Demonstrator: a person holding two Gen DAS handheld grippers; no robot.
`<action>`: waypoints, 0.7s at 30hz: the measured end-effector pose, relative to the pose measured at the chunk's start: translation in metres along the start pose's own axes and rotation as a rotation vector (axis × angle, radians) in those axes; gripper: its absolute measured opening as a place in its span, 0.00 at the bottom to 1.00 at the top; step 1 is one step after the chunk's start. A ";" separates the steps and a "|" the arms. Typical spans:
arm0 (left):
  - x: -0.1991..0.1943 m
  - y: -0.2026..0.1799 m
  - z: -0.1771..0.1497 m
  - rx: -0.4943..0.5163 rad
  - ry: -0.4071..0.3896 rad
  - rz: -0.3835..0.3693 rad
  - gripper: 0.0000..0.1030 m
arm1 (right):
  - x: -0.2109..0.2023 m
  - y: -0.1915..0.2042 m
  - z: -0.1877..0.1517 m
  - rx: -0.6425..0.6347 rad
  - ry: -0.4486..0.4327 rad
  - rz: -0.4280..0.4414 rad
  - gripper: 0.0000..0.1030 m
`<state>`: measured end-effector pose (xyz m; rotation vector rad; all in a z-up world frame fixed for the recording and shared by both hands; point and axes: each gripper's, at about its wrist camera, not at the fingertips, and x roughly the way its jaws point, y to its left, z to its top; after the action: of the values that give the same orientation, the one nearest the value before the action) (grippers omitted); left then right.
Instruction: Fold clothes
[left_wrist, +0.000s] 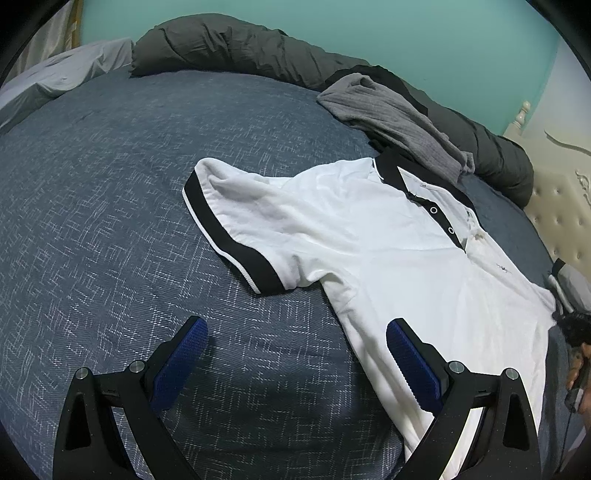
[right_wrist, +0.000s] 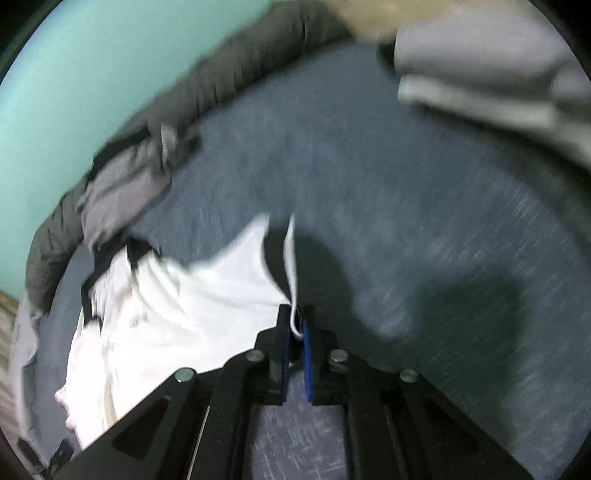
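Note:
A white polo shirt (left_wrist: 388, 251) with black collar and black sleeve cuffs lies spread on the blue bedspread (left_wrist: 129, 221). My left gripper (left_wrist: 297, 339) hovers open over the bed at the shirt's side edge; its right pad (left_wrist: 410, 362) is above the white cloth, its left pad over bare bedspread. In the blurred right wrist view the shirt (right_wrist: 177, 302) is bunched to the left, and my right gripper (right_wrist: 297, 325) is shut on the black-and-white edge of its sleeve cuff (right_wrist: 284, 258), which rises from between the pads.
A grey garment (left_wrist: 391, 114) lies on a dark rolled duvet (left_wrist: 240, 48) along the far edge. A pale pillow (left_wrist: 66, 74) sits at the back left, a tufted headboard (left_wrist: 561, 206) at the right. A folded grey cloth (right_wrist: 480, 66) lies at upper right.

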<state>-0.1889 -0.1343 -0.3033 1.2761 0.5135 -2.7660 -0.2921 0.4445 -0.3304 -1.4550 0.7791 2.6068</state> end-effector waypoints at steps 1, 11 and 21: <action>0.000 0.000 0.000 0.001 0.000 0.000 0.97 | 0.006 -0.003 -0.003 0.005 0.023 0.008 0.05; 0.001 0.001 0.000 -0.005 0.001 0.004 0.97 | -0.017 -0.024 0.008 0.062 -0.108 0.079 0.37; 0.004 0.001 0.000 0.002 0.005 0.013 0.97 | 0.010 -0.011 0.056 -0.012 -0.088 0.046 0.37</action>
<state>-0.1915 -0.1352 -0.3065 1.2828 0.5008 -2.7543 -0.3381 0.4774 -0.3193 -1.3306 0.7979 2.6929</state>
